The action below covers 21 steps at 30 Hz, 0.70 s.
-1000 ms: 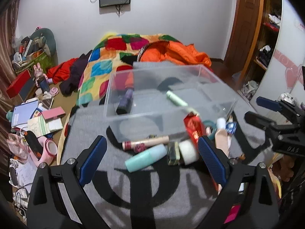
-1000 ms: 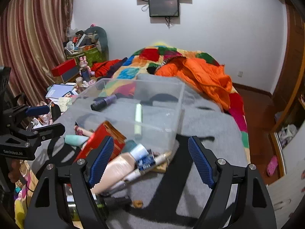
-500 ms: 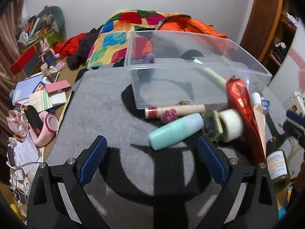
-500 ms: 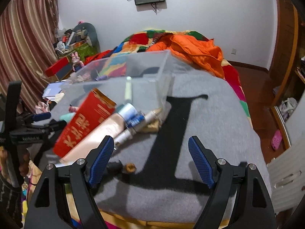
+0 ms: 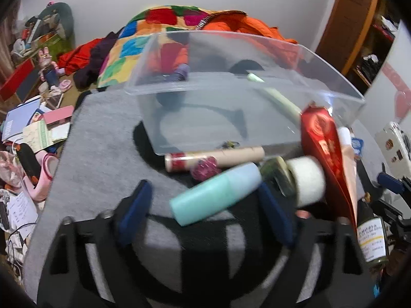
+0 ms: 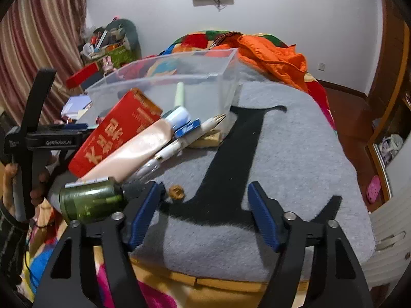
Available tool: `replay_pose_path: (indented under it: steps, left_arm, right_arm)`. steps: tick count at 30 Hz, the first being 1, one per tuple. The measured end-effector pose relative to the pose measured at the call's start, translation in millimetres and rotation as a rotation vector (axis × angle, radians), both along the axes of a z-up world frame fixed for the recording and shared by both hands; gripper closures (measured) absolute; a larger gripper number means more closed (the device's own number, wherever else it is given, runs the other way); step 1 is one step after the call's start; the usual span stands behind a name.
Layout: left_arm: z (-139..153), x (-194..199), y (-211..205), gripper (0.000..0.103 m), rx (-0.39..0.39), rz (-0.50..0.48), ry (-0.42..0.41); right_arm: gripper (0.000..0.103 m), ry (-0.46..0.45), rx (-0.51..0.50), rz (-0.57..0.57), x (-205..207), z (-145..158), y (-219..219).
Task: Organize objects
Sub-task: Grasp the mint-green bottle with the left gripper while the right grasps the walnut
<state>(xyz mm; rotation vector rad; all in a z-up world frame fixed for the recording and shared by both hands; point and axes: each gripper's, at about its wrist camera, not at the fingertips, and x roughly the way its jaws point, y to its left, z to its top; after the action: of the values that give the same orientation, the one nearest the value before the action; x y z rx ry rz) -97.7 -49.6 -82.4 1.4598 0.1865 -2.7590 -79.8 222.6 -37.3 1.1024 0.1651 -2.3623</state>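
Above the teal bottle point(image 5: 217, 195), left claw point(image 5: 205, 215) closing.

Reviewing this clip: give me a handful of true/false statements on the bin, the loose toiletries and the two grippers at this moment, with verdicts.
1. The clear plastic bin is empty. False: a pale green tube and a dark purple bottle lie inside it.
2. The mint bottle lies on the grey blanket, outside the bin. True.
3. The left gripper holds the mint bottle lifted off the blanket. False: its fingers are closing, the bottle lies between them, and they do not yet press on it.
4. The red packet leans against the bin's near side. True.
5. The right gripper is clamped on the green glass bottle. False: the bottle lies beside its left finger; nothing is between the closing fingers.
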Motion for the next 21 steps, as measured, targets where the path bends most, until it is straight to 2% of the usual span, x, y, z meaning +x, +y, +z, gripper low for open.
replay_pose_path:
  steps: [1, 3, 4, 6, 11, 14, 21]
  left_arm:
    - [1, 3, 2, 0.029, -0.007, -0.002, 0.01]
    - [2, 6, 4, 0.043, 0.0, -0.014, 0.016]
    - [4, 10, 6, 0.046, -0.006, -0.015, 0.024]
    - [6, 15, 8, 0.059, -0.009, -0.021, 0.029]
    - [10, 32, 10, 0.078, 0.041, -0.046, 0.033]
    - [11, 44, 13, 0.079, 0.074, -0.073, 0.029]
    - [17, 43, 11, 0.078, 0.055, -0.074, 0.023]
  right_arm:
    - [0.046, -0.002, 0.006, 0.01, 1, -2, -2]
    - [0.057, -0.011, 0.017, 0.028, 0, -6, -6]
    - [0.06, -0.012, 0.02, 0.032, 1, -8, -7]
    - [0.065, -0.003, 0.028, 0.035, 2, -9, -9]
    - [0.08, 0.018, 0.034, 0.03, 2, -8, -10]
    - [0.083, 0.022, 0.04, 0.022, 1, -9, -10]
    - [0.084, 0.017, 0.037, 0.019, -1, -9, -10]
